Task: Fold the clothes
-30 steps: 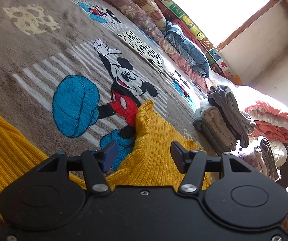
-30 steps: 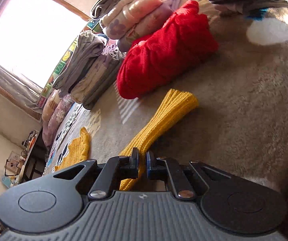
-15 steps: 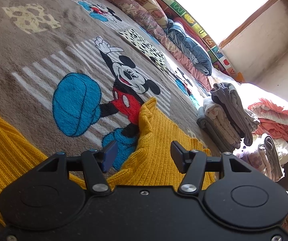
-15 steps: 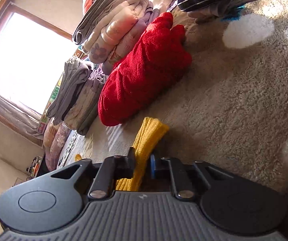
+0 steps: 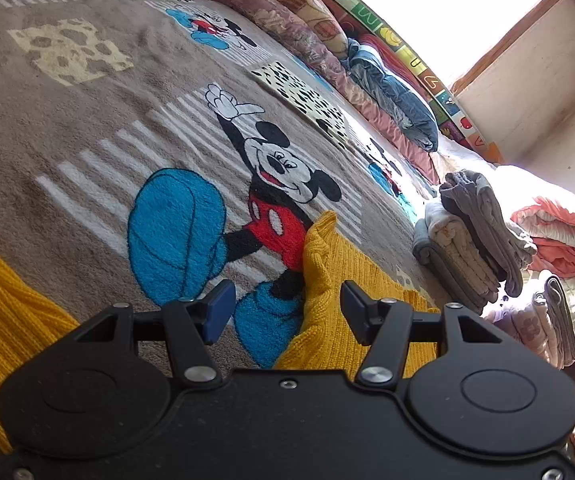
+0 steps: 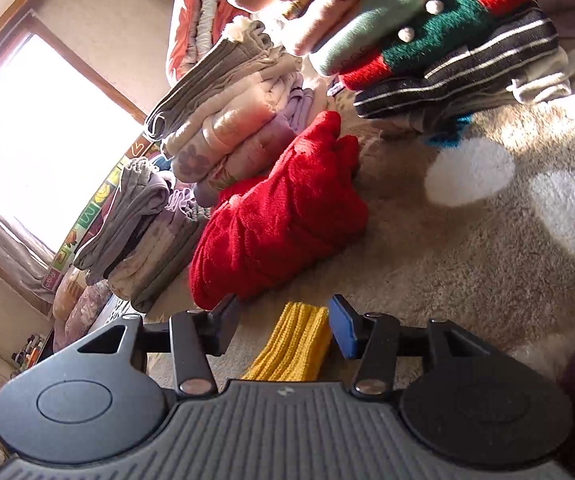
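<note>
We see the right gripper (image 6: pixel 283 326) opening — yellow knit sleeve (image 6: pixel 291 344) between the pads, one touching its edge, not clamped. Left gripper (image 5: pixel 283 308) half open over the yellow sweater (image 5: pixel 339 280) on the Mickey Mouse blanket (image 5: pixel 87 128) — gripping nothing.

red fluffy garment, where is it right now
In the right wrist view the red fluffy garment lies on the beige blanket, mid-frame, beside the folded stacks to its left and beyond the yellow knit.
</note>
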Demonstrator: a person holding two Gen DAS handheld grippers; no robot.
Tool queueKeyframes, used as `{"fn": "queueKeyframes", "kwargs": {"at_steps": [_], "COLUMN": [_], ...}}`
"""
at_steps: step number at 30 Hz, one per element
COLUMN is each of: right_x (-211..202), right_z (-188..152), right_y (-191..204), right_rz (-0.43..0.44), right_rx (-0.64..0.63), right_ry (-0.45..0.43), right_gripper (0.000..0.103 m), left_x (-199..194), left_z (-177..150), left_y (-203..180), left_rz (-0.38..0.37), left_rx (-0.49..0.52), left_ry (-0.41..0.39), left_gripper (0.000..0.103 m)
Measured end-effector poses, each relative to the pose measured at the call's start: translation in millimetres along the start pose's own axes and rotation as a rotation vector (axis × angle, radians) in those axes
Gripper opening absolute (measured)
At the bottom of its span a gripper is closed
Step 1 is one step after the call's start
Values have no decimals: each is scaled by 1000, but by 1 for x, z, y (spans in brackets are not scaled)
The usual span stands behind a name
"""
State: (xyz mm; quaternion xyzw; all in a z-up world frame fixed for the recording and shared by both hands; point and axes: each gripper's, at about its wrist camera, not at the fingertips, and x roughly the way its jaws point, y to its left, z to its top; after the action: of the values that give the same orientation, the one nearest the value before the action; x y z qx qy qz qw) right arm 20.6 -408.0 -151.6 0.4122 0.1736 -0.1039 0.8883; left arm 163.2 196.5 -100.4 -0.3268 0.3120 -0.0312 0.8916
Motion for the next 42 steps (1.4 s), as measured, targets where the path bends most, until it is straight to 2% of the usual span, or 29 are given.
{"fn": "queueKeyframes", "kwargs": {"at_steps": [3, 9, 16, 25, 28, 31, 32, 34, 36, 37, 38, 39, 42], "right_x": [10, 60, 122, 197, 219, 245, 251, 264, 274, 275, 275, 275, 261], "right_z": [-2, -25, -50, -59, -59, -62, -64, -68, -71, -71, -72, -72, -62], "right_y": [29, 100, 158, 194, 200, 205, 206, 208, 209, 209, 208, 207, 194], "right_rz": [64, 188, 276, 285, 281, 289, 296, 313, 351, 369, 388, 406, 458], "right_rx": [-83, -256, -339, -408, -431, -452, -453, -451, -424, -406, -389, -370, -273], "right_ry": [45, 252, 424, 502, 526, 558, 569, 591, 610, 610, 610, 604, 506], "right_gripper": [51, 51, 51, 51, 57, 57, 57, 57, 51, 26, 10, 10, 10], "left_x": [10, 37, 78, 128, 137, 144, 148, 156, 160, 159, 153, 146, 141], "left_z": [8, 30, 55, 73, 71, 71, 72, 72, 67, 68, 72, 77, 85], "left_y": [-6, -11, -21, -28, -30, -32, -33, -35, -41, -42, -40, -38, -41], "left_rz": [-6, -43, -85, -93, -112, -121, -126, -152, -138, -135, -184, -251, -260], "left_rx": [38, 72, 177, 257, 269, 280, 284, 303, 375, 393, 382, 365, 426], "left_ry": [13, 58, 131, 217, 248, 258, 262, 284, 279, 250, 206, 165, 111], "left_gripper": [57, 57, 57, 57, 57, 57, 56, 45, 7, 7, 6, 5, 5]}}
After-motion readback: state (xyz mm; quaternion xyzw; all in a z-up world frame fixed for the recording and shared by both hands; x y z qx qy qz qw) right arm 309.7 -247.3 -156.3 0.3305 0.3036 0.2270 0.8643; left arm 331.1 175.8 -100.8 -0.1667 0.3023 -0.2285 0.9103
